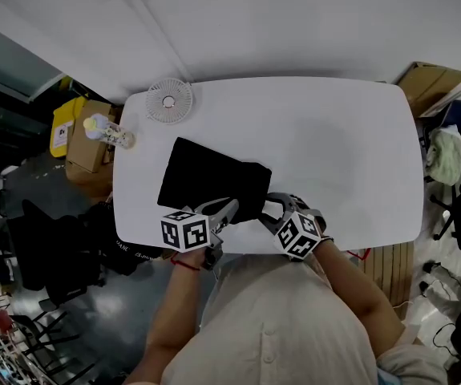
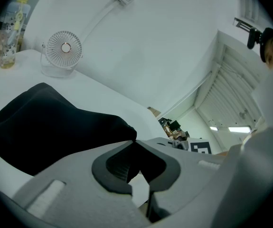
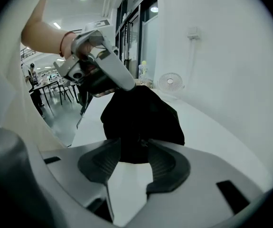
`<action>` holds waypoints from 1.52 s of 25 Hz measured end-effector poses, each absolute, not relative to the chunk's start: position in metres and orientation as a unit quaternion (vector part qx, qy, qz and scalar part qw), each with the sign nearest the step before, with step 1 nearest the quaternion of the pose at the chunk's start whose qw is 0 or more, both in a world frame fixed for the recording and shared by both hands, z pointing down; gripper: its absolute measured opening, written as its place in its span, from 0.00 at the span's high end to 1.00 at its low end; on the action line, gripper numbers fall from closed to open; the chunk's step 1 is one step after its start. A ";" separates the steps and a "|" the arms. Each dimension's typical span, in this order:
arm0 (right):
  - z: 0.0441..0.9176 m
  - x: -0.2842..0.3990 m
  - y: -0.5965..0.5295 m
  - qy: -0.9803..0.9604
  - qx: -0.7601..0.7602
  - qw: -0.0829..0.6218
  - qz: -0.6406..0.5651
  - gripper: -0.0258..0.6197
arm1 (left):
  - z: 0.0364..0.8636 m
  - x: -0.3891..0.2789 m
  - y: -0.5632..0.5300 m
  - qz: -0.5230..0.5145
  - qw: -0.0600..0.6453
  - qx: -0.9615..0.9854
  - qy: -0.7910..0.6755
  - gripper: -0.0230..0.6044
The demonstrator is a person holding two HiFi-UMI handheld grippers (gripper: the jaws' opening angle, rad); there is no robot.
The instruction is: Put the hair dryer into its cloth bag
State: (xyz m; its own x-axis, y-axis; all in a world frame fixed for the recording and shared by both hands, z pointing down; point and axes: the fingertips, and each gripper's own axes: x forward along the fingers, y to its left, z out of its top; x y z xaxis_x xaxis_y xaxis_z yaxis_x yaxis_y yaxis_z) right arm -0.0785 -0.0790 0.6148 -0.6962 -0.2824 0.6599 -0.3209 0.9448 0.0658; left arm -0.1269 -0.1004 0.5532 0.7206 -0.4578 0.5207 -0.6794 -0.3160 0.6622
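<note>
Only black cloth bag (image 1: 210, 184), contents out of sight

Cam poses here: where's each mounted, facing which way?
Head view: on the person's head, steeply down at the white table; forearms, left gripper, right gripper show.
Left gripper view: on the left gripper, across the table toward the fan; own jaws shut on the cloth bag.
Right gripper view: on the right gripper, toward the left gripper; own jaws apart around the bag.
All three share bag and fan.

White table (image 1: 358, 135) by a white wall (image 1: 294, 14), grey floor (image 1: 118, 295), perhaps glossy.
</note>
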 end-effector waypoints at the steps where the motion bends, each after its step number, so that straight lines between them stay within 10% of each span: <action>1: 0.612 -0.074 -0.076 -0.921 0.168 0.350 0.032 0.68 | 0.553 -0.127 -0.101 0.119 0.465 0.803 -0.354 0.93; 38: 0.575 -0.001 -0.066 -0.911 0.262 0.307 0.088 0.70 | 0.616 -0.083 -0.065 0.208 0.470 0.793 -0.327 0.93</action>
